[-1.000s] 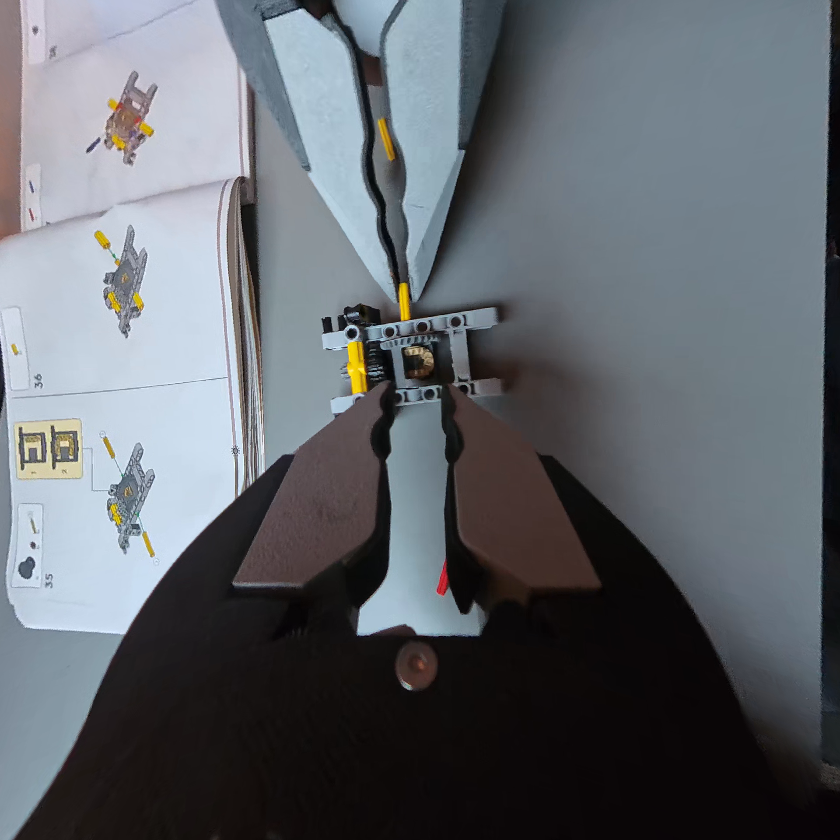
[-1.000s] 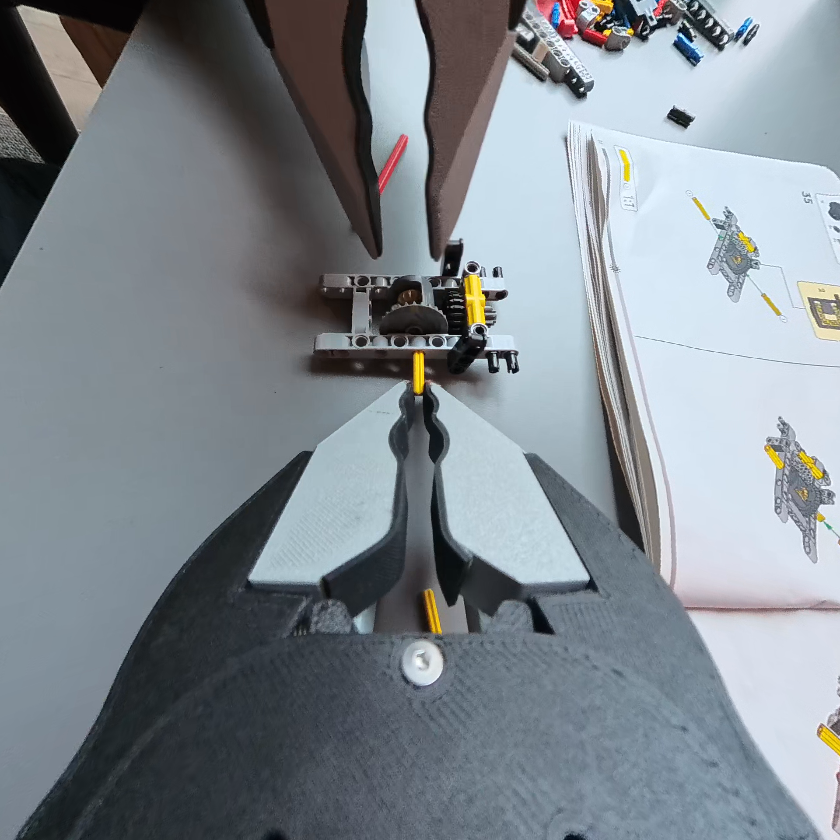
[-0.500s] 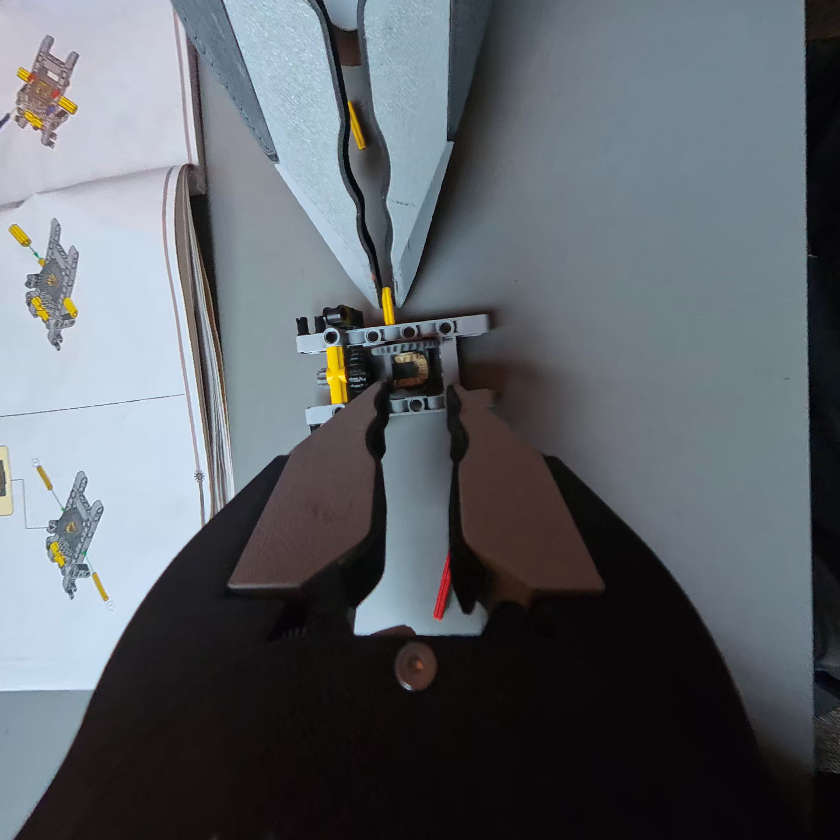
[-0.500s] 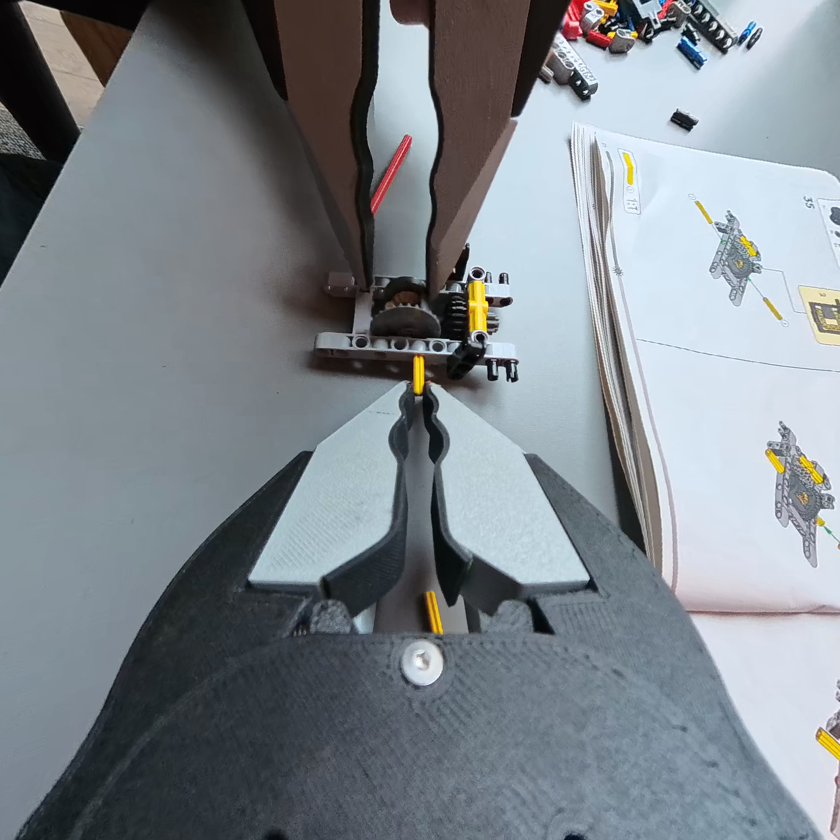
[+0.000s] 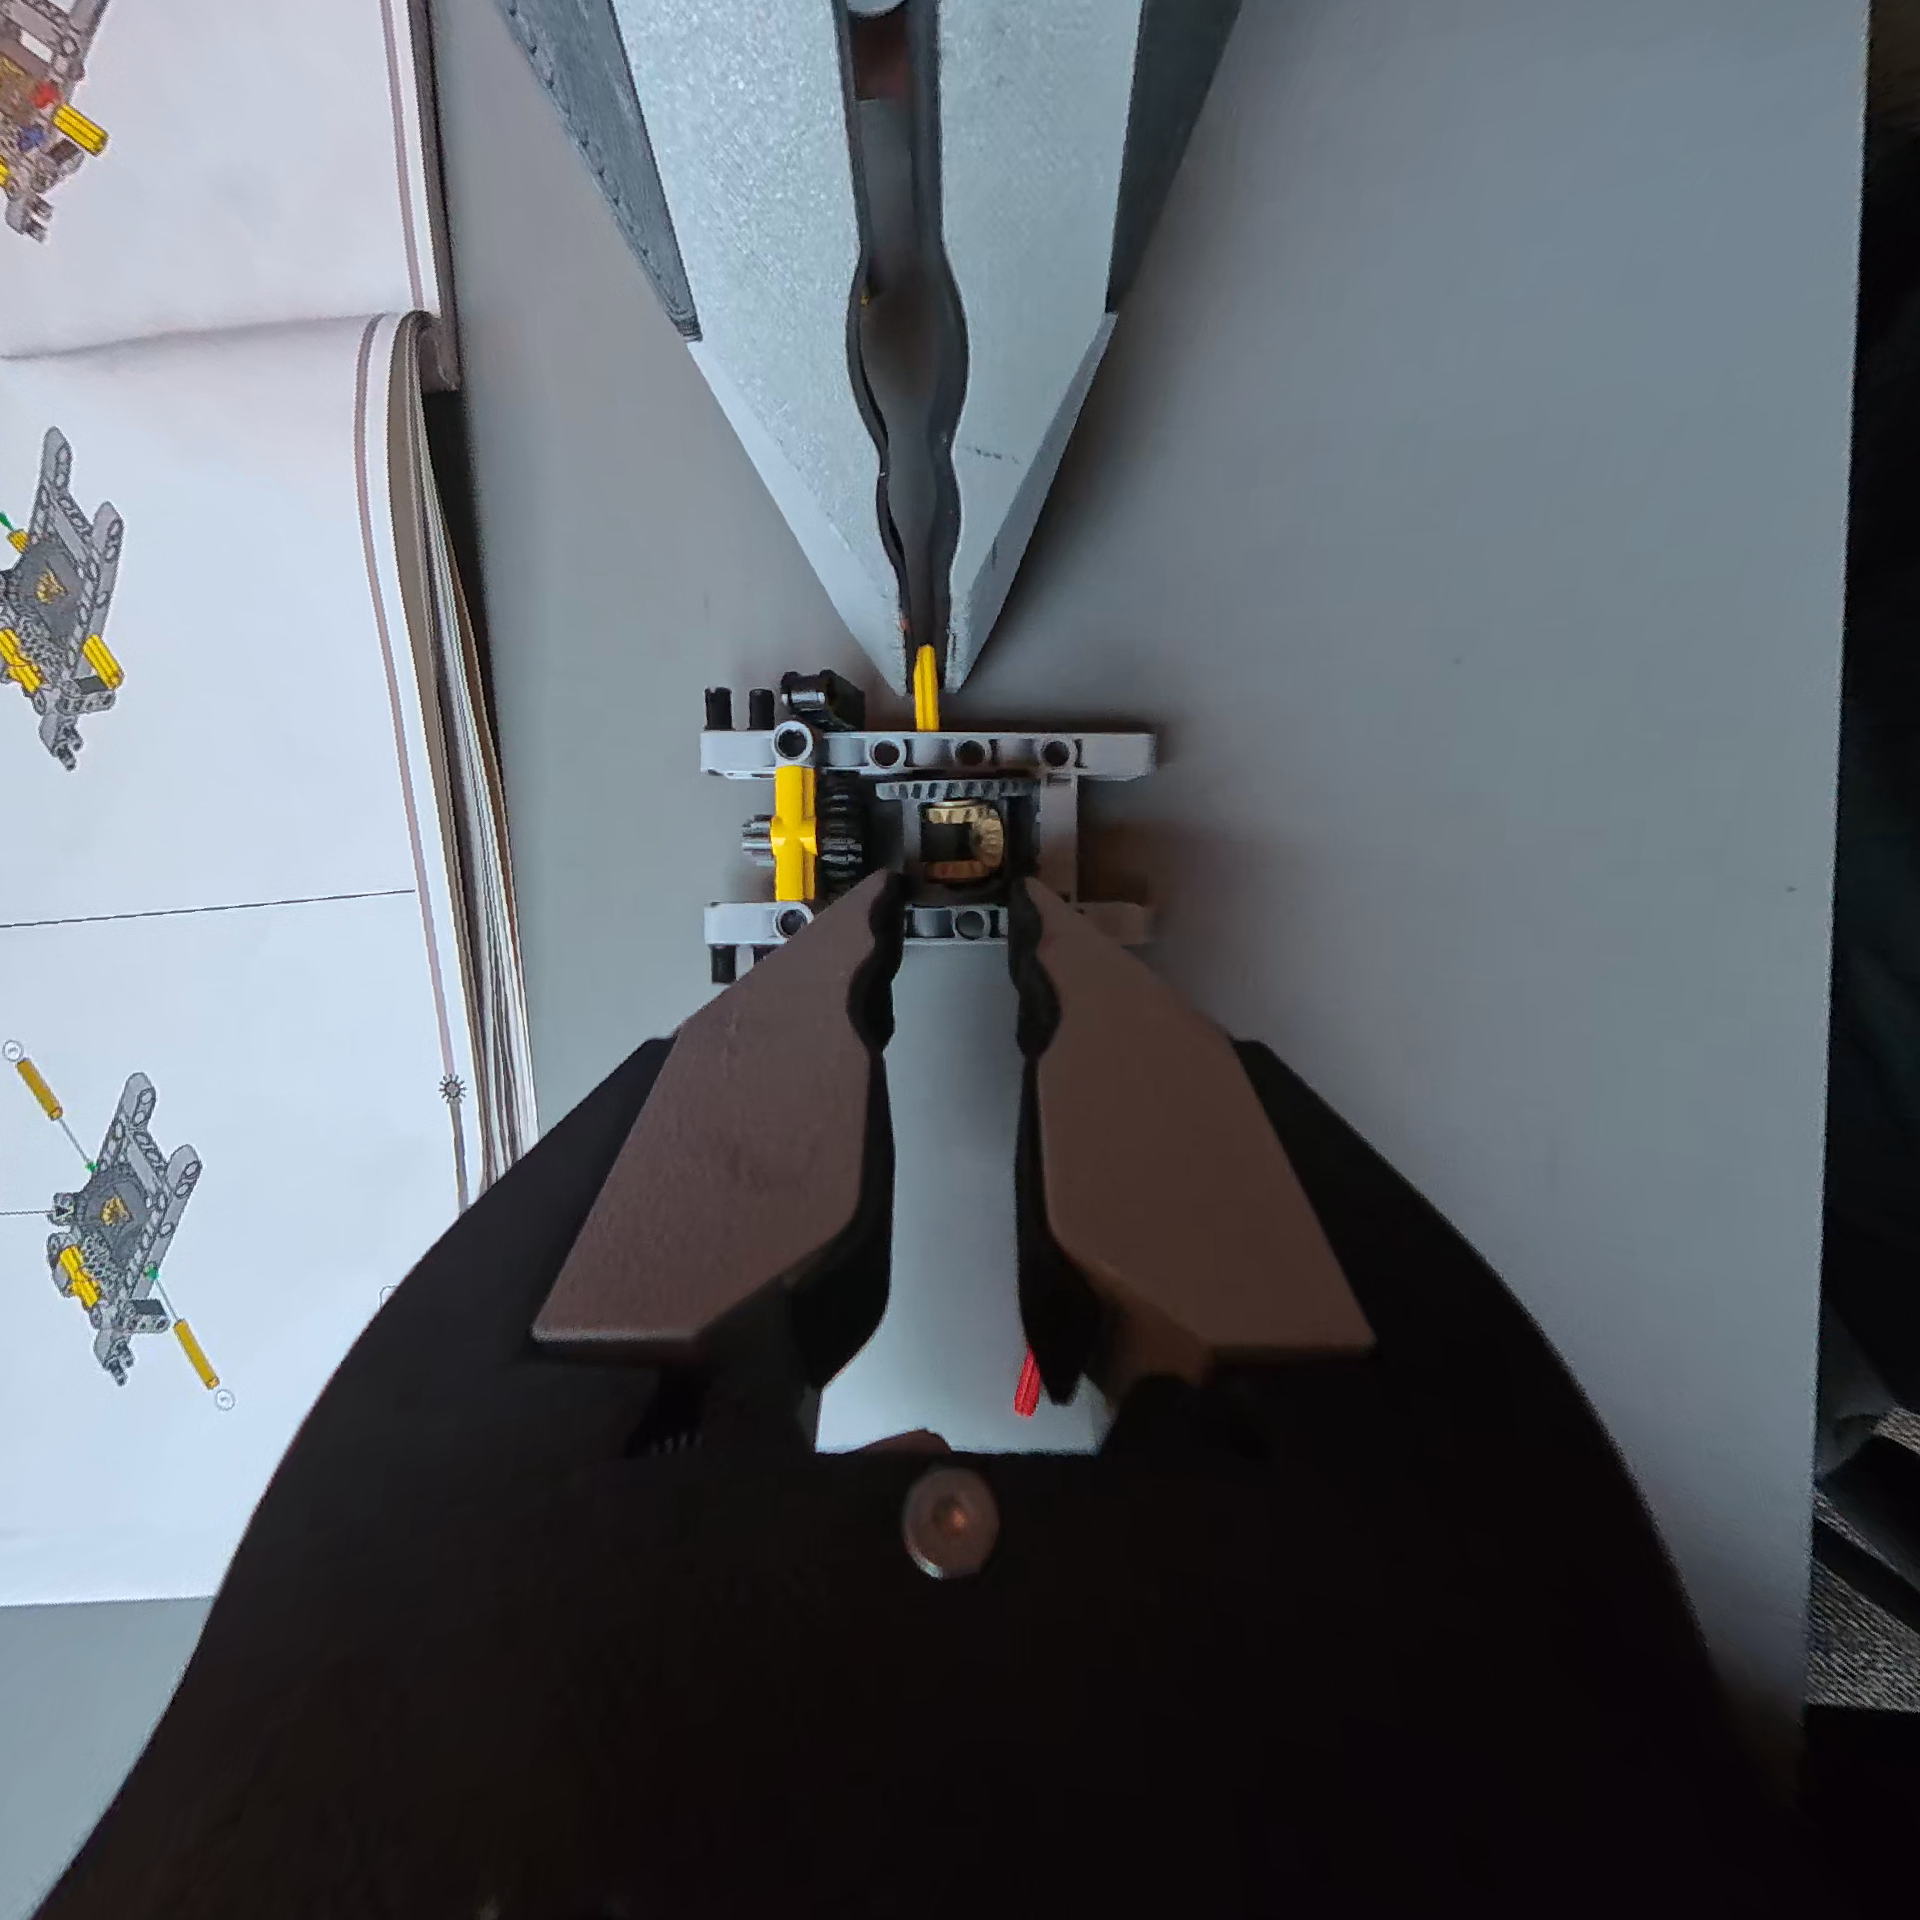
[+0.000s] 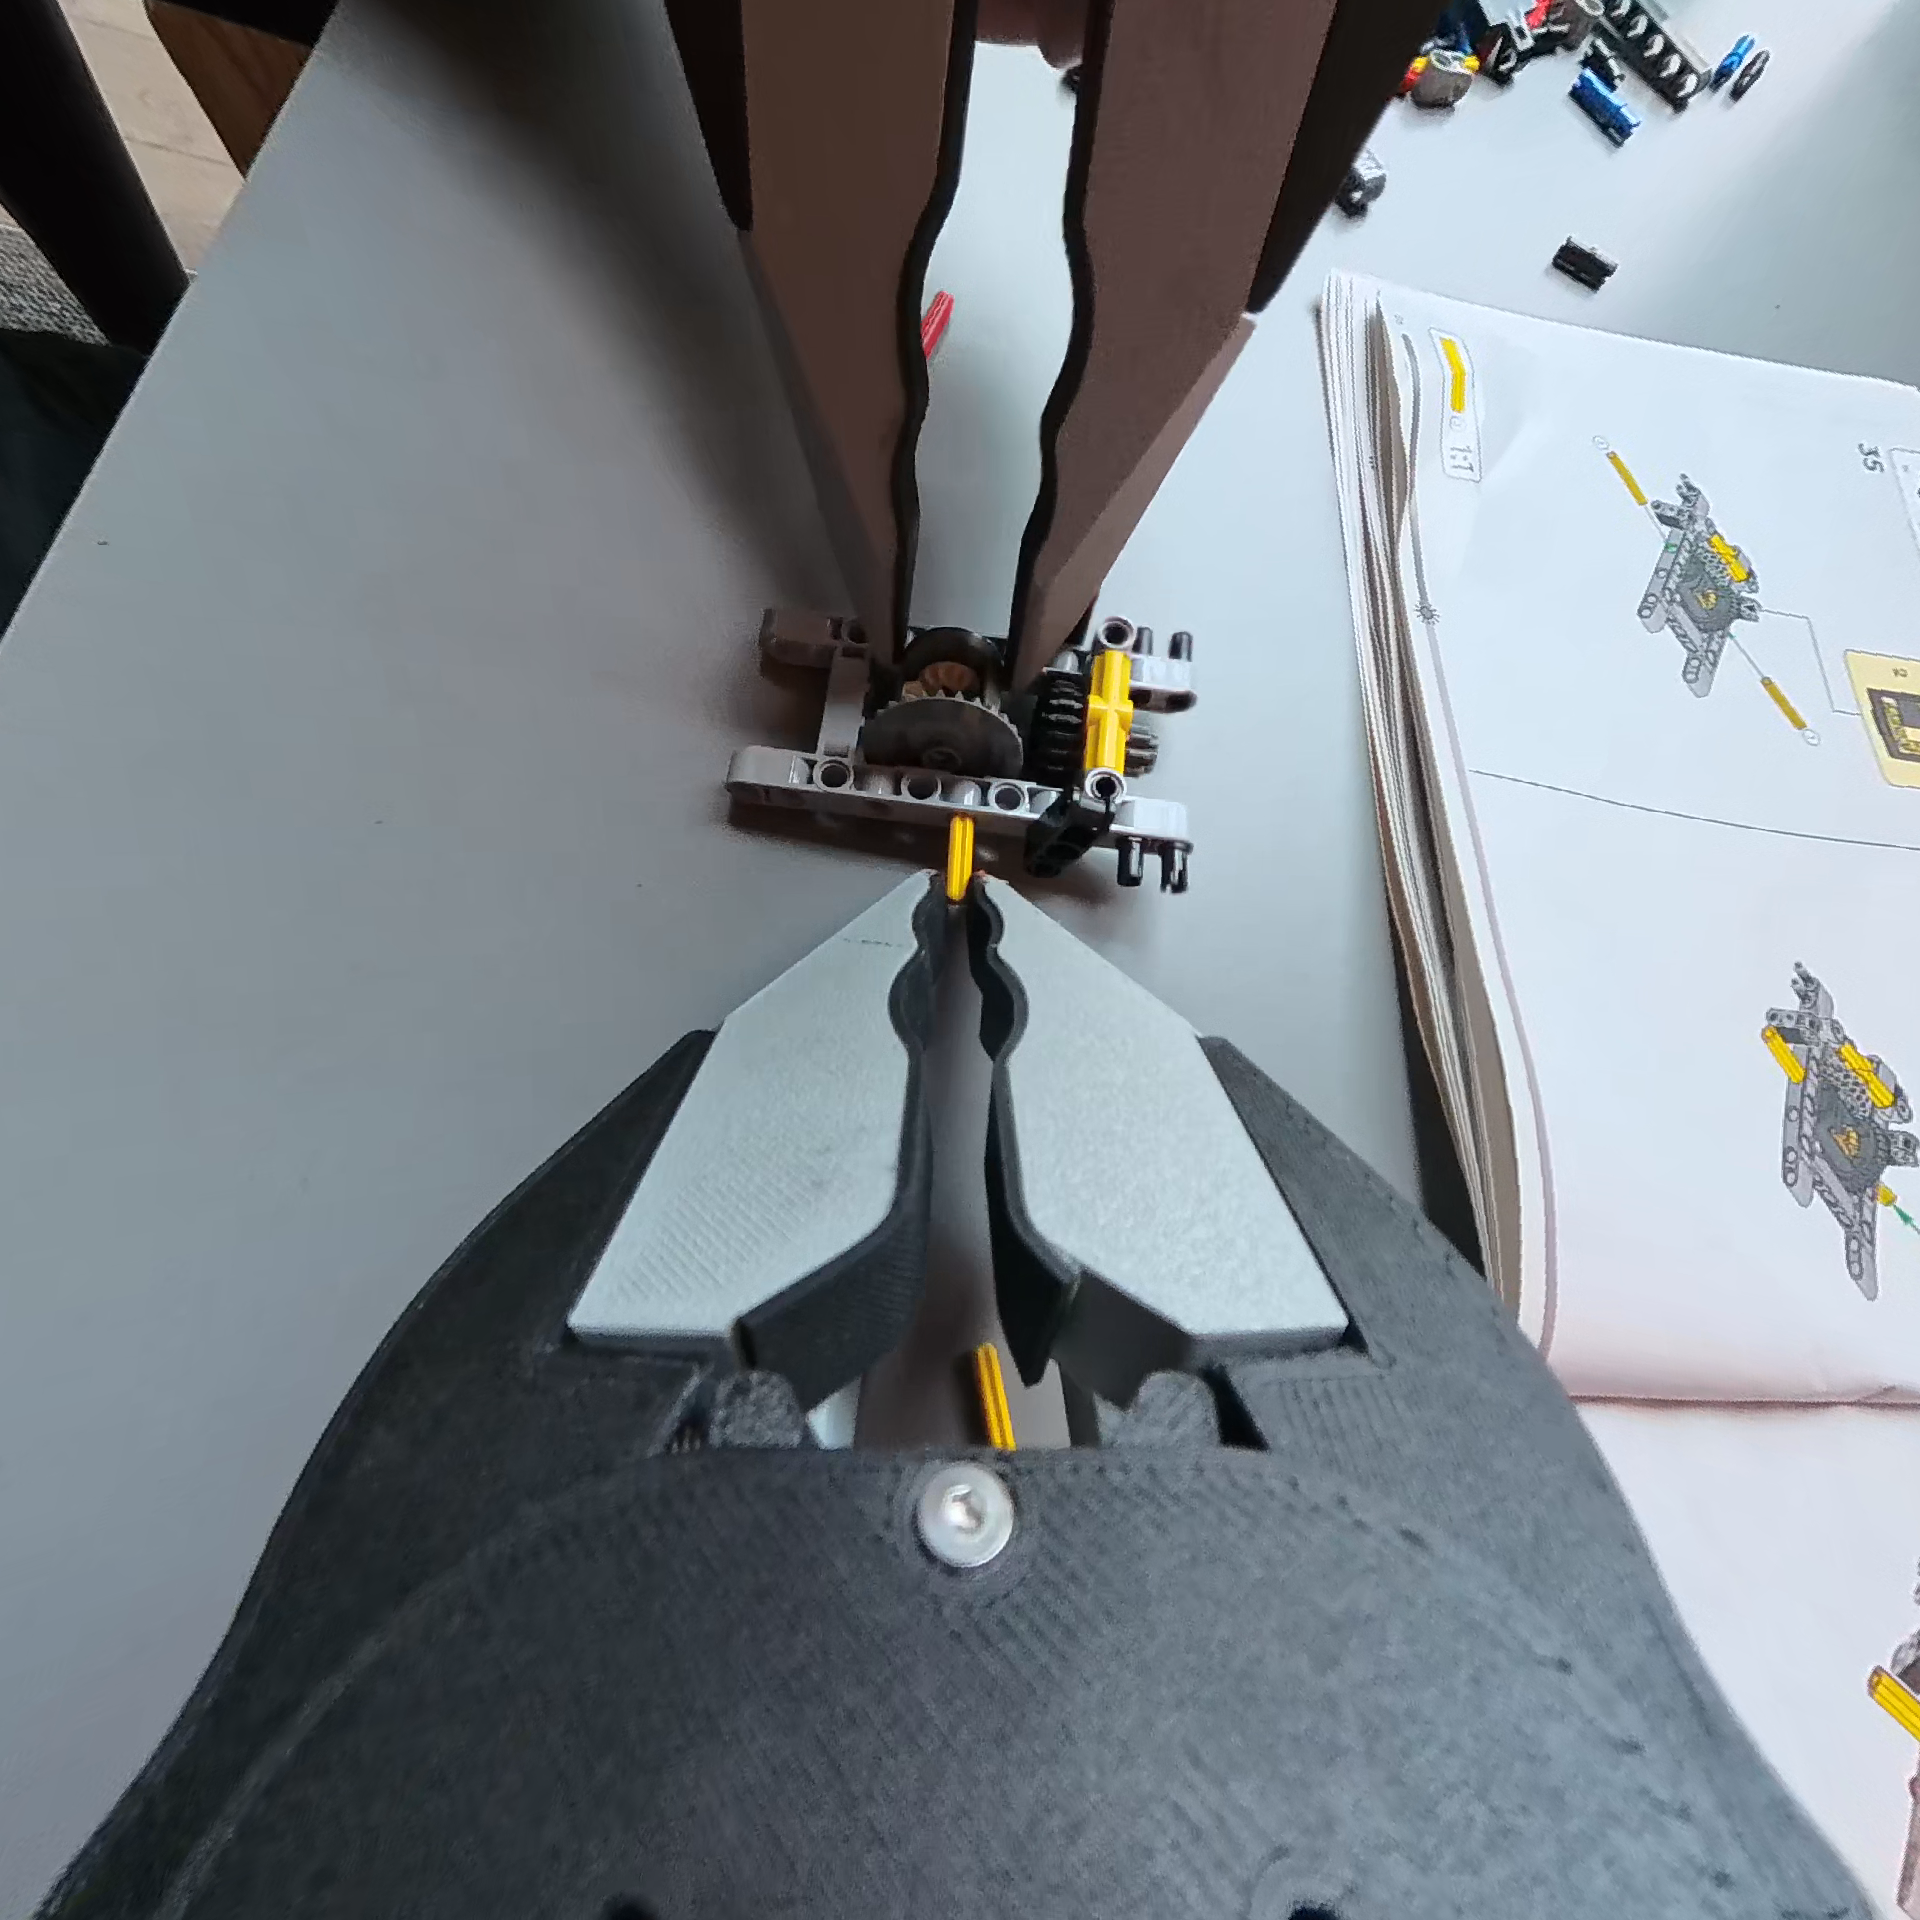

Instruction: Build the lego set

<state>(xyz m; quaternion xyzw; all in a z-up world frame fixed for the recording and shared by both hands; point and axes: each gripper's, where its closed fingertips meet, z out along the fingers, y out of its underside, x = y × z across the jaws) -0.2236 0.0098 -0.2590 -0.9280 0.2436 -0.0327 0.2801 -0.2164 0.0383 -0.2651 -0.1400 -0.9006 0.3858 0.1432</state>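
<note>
Your right gripper (image 6: 961, 894) has its jaws pinched down on a yellow axle (image 6: 958, 847), whose free end meets the near beam of the grey gear frame (image 6: 956, 748) directly ahead of the tips. Across from it, your left gripper (image 5: 951, 909) stands with its jaws parted, tips bearing on the frame's opposite beam to either side of the tan gear (image 5: 961, 842), bracing rather than gripping. The frame lies flat on the tabletop (image 6: 416, 623) between the two pairs of jaws.

Progress looks early to middling: frame, gears and a yellow cross piece (image 6: 1110, 717) are assembled, the axle seems only partly entered, and loose pieces (image 6: 1590, 62) wait beyond the open instruction booklet (image 6: 1662, 831) to the right of your right jaws.
</note>
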